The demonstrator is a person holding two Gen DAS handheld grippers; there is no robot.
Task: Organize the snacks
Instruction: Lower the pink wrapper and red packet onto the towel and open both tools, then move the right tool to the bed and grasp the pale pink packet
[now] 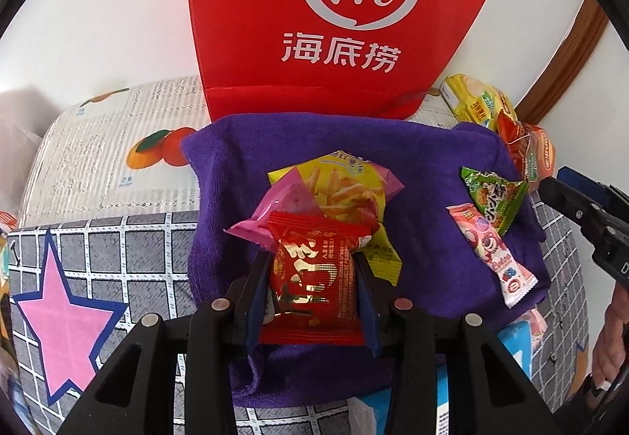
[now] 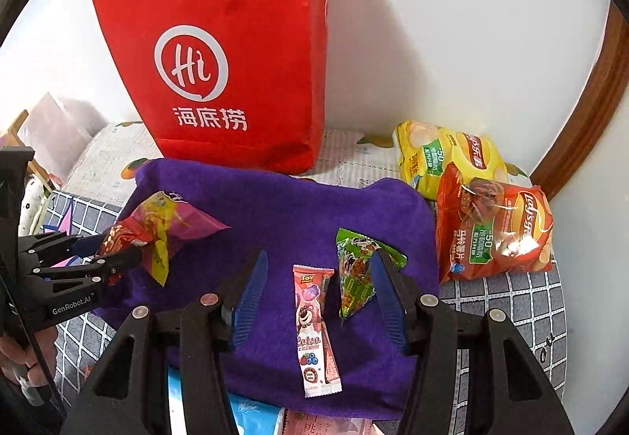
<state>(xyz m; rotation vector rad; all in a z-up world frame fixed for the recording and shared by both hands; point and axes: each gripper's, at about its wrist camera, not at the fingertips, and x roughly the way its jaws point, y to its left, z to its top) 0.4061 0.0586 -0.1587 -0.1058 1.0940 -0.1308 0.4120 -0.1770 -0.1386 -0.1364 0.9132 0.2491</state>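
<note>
Snacks lie on a purple towel [image 2: 283,207] spread over a bed. The bed cover [image 1: 118,246] has grey squares with white lines and a big pink star [image 1: 67,317] on the left. Farther back lies a sheet with pictures of oranges [image 1: 157,156] on it.

The left claw [image 1: 314,270] is clamped on a small red snack packet [image 1: 310,285], its blue pads pressing both sides. Just behind that packet, touching it, lie a pink packet [image 1: 283,207] and a yellow bag of fries [image 1: 346,191].

A tall red paper bag [image 2: 236,54] with a white "Hi" sign stands upright at the back edge of the towel, against a white wall [image 2: 452,42].

The right claw [image 2: 318,289] hangs above the towel with its fingers apart and nothing gripped. Under it lie a long pink bear wrapper [image 2: 314,325] and, just beside it on the right, a green three-cornered packet [image 2: 354,274]. One blue finger sits in front of the green packet's edge.

Off the towel on the right, a yellow chip bag [image 2: 444,156] and an orange chip bag [image 2: 495,230] lean together near a brown wooden frame [image 2: 589,120].
</note>
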